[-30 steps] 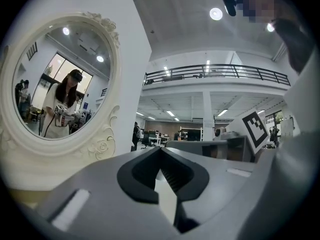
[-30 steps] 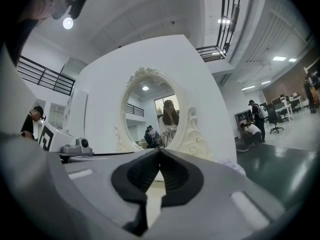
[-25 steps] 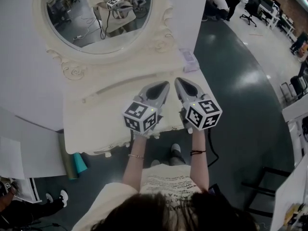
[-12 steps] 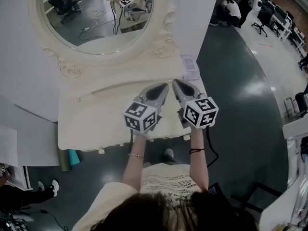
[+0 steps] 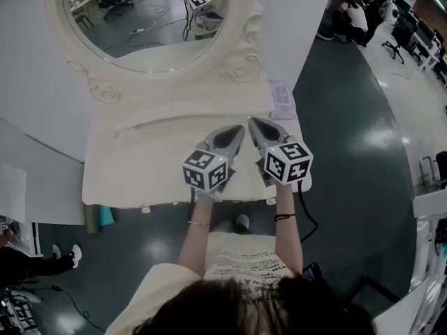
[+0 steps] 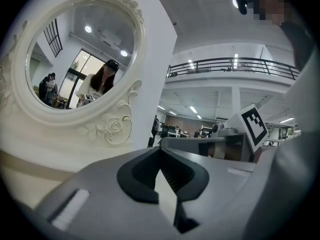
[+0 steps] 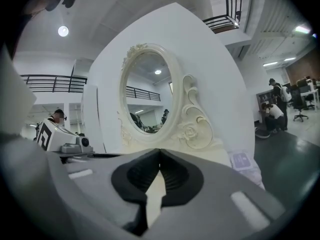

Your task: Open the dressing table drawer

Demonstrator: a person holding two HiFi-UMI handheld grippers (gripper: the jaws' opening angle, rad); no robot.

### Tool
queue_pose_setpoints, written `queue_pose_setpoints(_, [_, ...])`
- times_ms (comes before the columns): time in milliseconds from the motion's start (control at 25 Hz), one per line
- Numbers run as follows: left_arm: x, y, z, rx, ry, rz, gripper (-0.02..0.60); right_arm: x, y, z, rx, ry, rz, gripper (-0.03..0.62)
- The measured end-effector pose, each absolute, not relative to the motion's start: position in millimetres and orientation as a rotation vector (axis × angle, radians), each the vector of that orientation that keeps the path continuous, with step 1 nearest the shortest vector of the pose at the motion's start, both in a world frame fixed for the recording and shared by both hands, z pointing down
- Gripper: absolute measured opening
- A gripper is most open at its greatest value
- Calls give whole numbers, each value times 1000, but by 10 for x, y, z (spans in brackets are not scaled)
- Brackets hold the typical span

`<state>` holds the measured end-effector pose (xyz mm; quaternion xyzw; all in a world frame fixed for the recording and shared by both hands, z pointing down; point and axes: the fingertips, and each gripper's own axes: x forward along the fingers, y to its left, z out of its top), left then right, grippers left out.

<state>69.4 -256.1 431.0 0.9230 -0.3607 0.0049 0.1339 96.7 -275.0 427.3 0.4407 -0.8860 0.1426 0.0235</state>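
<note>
Over the right half of the dressing table (image 5: 140, 166) top: left gripper (image 5: 239, 129) and right gripper (image 5: 253, 121) sit side by side, tips close together, pointing toward the mirror (image 5: 147, 12). Both jaw pairs are closed tip to tip with nothing between them, same as 1 s ago.

Change vs 1 s ago: both grippers have sunk a bit toward the top, moving as a pair. The head view has pulled back, so the table's whole front edge now shows. No contact with anything that I can see.

Meaning: approach phase, task barely started. The drawer sits under the front edge, its face hidden from the head view. Both gripper views look across the top at the mirror, not at it. 2 small cream nubs (image 5: 144, 208) hang below the front edge; pulls or trim, can't tell. My read: the grippers must get below that edge, and 1 must open, before any pull.

Surface: cream top, mostly bare, low ledge (image 5: 174, 121) at the back, 1 lilac packet (image 5: 282, 93) at the rear right.

Room: glossy dark floor (image 5: 349, 152), teal roll (image 5: 105, 216) under the table's left end, white panel (image 5: 300, 12) behind the mirror, people (image 5: 353, 19) at desks far right.
</note>
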Motion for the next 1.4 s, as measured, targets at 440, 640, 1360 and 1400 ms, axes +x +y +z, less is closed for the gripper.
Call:
queue_pose_setpoints(440, [612, -2758, 4818, 2575, -978, 131, -3, 962, -3013, 4789, 1384, -2621, 580, 3])
queue_pose_setpoints(640, [594, -2835, 4948, 2557, -940, 156, -3, 883, -3095, 5000, 1340, -2584, 643, 3])
queue_pose_setpoints(1360, [480, -3061, 5268, 2461, -934, 179, -3, 938, -3373, 5615, 1374, -2398, 808, 4])
queue_pose_setpoints(1400, [496, -3082, 5272, 2459, -933, 176, -3, 951, -3400, 5634, 1373, -2391, 808, 6])
